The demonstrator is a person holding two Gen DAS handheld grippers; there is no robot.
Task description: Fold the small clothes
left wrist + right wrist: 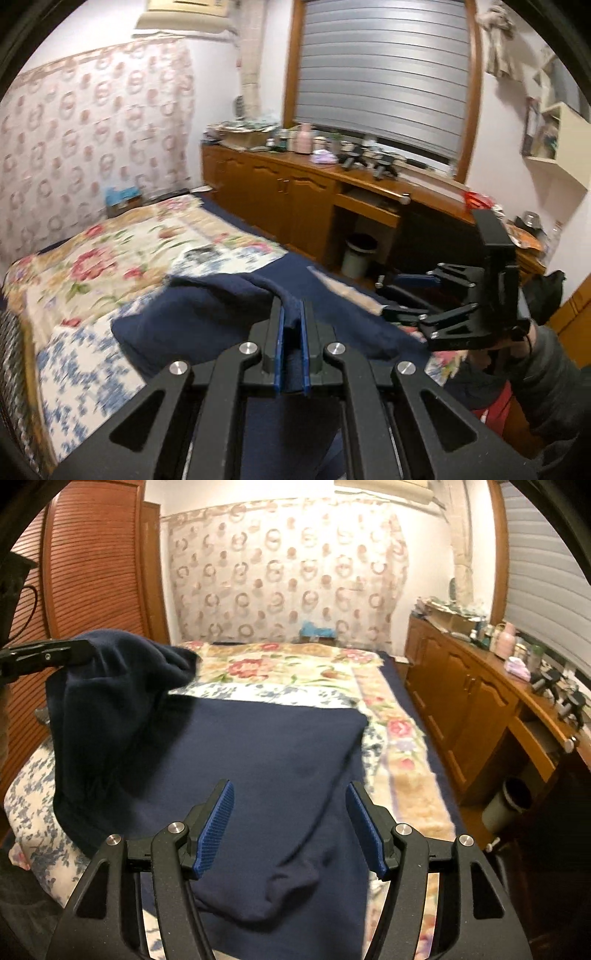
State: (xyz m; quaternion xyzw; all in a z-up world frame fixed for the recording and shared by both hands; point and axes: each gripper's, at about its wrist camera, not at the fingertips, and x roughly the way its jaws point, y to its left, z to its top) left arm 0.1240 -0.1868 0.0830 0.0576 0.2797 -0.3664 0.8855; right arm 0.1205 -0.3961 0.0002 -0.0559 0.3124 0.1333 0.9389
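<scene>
Left wrist view: we are seeing the left gripper (292, 321) pinching a raised fold of the dark navy fleece garment (207, 314), its blue-padded fingers (279, 339) pressed together on the cloth. The garment is draping down from that pinch onto the floral patchwork bedspread (110, 266).

Right wrist view: we are seeing the same garment (258, 760) lying mostly flat on the bedspread (295, 668), spreading out ahead of and beneath the right gripper (291, 823). The right gripper's ribbed blue pads (216, 827) are standing wide apart, hovering above the cloth with nothing between them; whether they are touching the fabric we cannot tell. At the left of this view, the left gripper (79, 651) is lifting one corner of the garment clear of the bed.
</scene>
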